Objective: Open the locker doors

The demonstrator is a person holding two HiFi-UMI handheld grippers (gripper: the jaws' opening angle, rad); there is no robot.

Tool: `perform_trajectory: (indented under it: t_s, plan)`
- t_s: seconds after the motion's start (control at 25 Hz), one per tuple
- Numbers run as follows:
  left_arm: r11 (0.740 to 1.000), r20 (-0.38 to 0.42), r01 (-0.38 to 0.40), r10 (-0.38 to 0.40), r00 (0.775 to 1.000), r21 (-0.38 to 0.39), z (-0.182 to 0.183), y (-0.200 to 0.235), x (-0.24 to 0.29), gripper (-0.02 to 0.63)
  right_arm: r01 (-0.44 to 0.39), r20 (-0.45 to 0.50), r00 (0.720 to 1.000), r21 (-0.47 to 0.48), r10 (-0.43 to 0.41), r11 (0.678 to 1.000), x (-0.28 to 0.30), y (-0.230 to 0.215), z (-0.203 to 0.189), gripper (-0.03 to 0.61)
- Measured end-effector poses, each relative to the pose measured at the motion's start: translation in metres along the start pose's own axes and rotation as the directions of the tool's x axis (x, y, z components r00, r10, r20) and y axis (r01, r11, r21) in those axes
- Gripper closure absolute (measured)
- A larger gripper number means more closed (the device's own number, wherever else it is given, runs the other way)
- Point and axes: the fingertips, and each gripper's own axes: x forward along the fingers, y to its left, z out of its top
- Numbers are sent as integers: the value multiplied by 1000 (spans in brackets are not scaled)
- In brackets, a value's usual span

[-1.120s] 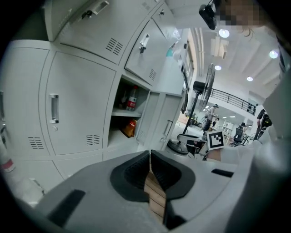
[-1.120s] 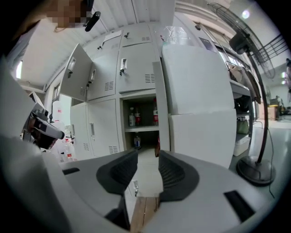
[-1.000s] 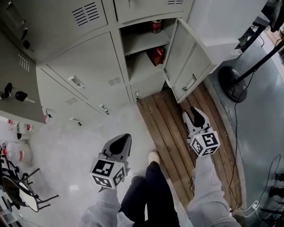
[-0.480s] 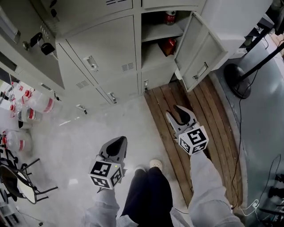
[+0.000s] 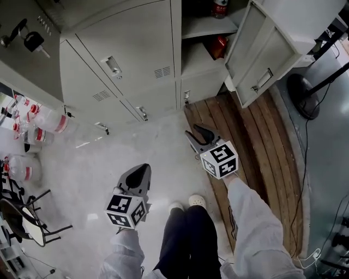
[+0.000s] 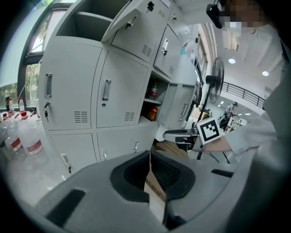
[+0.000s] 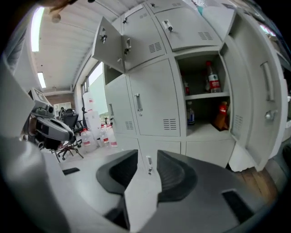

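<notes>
Grey metal lockers fill the top of the head view. One door on the right stands swung open, showing shelves with a bottle and a red packet. The tall door beside it is closed, as are the low doors under it. My right gripper hangs open and empty over the left edge of the wooden boards, pointing at the low doors; a low door's latch shows between its jaws. My left gripper is shut on nothing, lower, above the pale floor.
Wooden boards lie before the open locker. A fan base and cables stand at the right. Water bottles and a chair sit at the left. The person's legs and shoes are between the grippers. A top door hangs open.
My right gripper has moved left, from over the middle of the boards to their left edge, jaws unchanged. The left gripper has kept its place, still shut. The view has shifted along the lockers.
</notes>
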Motion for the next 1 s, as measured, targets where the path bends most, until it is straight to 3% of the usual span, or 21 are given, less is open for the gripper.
perform_trajectory:
  t_s: [0.16,0.32,0.56,1.0]
  plan:
    - [1000,8,-30,30,1000,2,-13,10,14,598,-86,-35,996,23,87,996,29,12,-23,449]
    - [995,49,-54,58,997,-79,-35,22,35,598,-98,-10,995,81,99,992,62,0,-48,449]
    - [982,57,-116,126,990,-149,-88,45,61,598,-161,-64,985,-27,159,986,115,4,-99,448]
    - [950,111,-220,249,962,-220,-156,113,101,598,-236,-72,970,-31,233,971,199,8,-157,448]
